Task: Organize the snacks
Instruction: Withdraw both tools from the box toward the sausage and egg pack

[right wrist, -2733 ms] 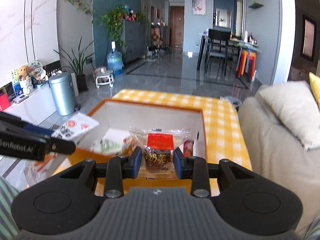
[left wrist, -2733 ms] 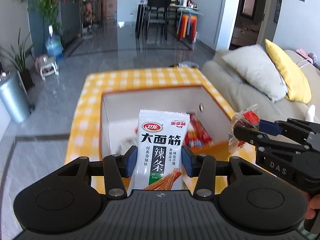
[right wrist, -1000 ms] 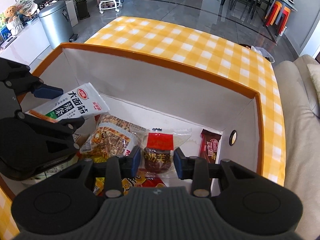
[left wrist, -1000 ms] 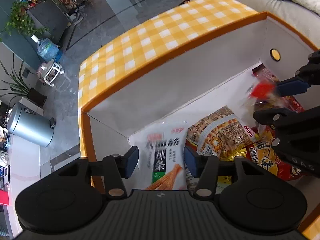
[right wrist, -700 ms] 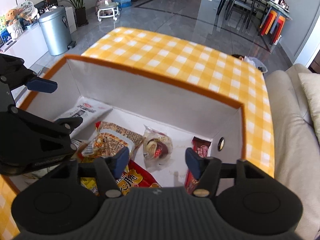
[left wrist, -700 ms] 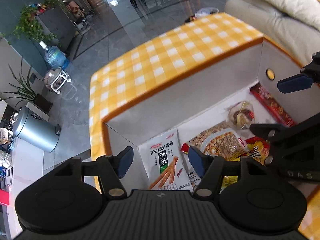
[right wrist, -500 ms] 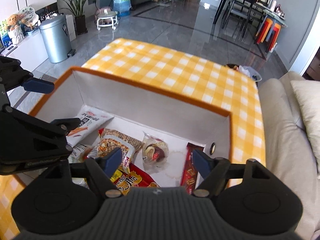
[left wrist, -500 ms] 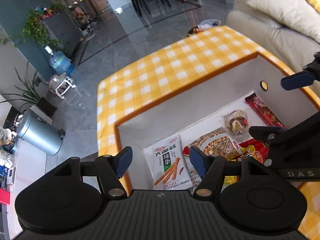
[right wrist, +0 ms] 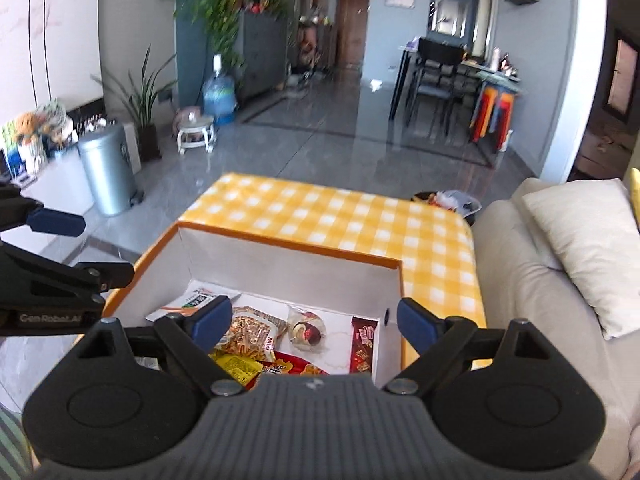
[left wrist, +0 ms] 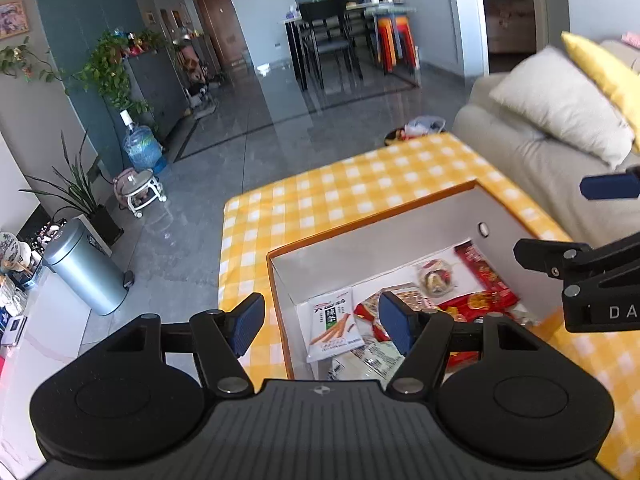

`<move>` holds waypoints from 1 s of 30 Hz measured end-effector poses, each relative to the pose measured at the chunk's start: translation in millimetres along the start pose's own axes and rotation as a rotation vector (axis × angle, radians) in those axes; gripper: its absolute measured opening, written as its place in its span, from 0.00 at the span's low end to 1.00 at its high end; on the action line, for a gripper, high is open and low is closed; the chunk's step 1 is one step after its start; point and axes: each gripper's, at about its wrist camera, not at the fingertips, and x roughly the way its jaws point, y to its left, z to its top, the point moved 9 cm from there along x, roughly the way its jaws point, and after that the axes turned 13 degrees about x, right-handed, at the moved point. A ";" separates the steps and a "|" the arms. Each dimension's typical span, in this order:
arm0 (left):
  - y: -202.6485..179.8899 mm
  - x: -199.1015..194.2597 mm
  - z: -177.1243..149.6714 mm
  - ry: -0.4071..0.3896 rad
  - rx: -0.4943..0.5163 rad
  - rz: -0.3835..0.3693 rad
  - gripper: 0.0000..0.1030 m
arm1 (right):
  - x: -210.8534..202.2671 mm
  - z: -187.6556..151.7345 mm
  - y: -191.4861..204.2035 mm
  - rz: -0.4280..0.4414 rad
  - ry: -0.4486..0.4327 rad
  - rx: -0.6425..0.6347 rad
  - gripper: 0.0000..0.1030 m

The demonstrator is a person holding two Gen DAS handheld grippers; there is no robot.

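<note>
An open white box with an orange rim [left wrist: 372, 220] [right wrist: 288, 246] stands on the yellow checked table. Inside lie a white spicy-strip packet [left wrist: 334, 322] [right wrist: 192, 302], a clear-wrapped pastry [left wrist: 434, 278] [right wrist: 306, 330], a red bar [right wrist: 362, 348], a striped snack bag [right wrist: 250, 338] and red and yellow packets [left wrist: 476, 304]. My left gripper [left wrist: 320, 322] is open and empty, raised above the box's near left corner. My right gripper [right wrist: 314, 322] is open and empty, raised above the box's near side; it also shows at the right of the left wrist view [left wrist: 592, 264].
The checked tablecloth [right wrist: 340, 216] stretches beyond the box. A beige sofa with a white cushion [right wrist: 588, 248] lies to the right. A metal bin [left wrist: 86, 270] stands on the floor to the left. A small trash basket [right wrist: 448, 200] sits past the table's far end.
Both grippers let go of their snacks into the box, opened wide, and have risen and pulled back. The spicy-strip packet and the pastry now lie on the box floor.
</note>
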 end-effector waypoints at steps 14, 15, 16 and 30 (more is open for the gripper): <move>-32.6 -61.1 -45.8 -0.077 -0.091 -0.031 0.75 | -101.7 -58.9 -5.2 -0.023 -0.147 0.098 0.89; -35.4 -64.2 -50.5 -0.074 -0.096 -0.030 0.75 | -105.3 -63.6 -6.3 -0.027 -0.146 0.106 0.91; -37.4 -66.7 -55.7 -0.069 -0.099 -0.028 0.75 | -108.8 -69.4 -7.2 -0.032 -0.142 0.108 0.91; -69.7 -63.8 -119.2 0.087 -0.196 -0.123 0.76 | -108.4 -148.8 -16.8 -0.029 0.001 0.156 0.90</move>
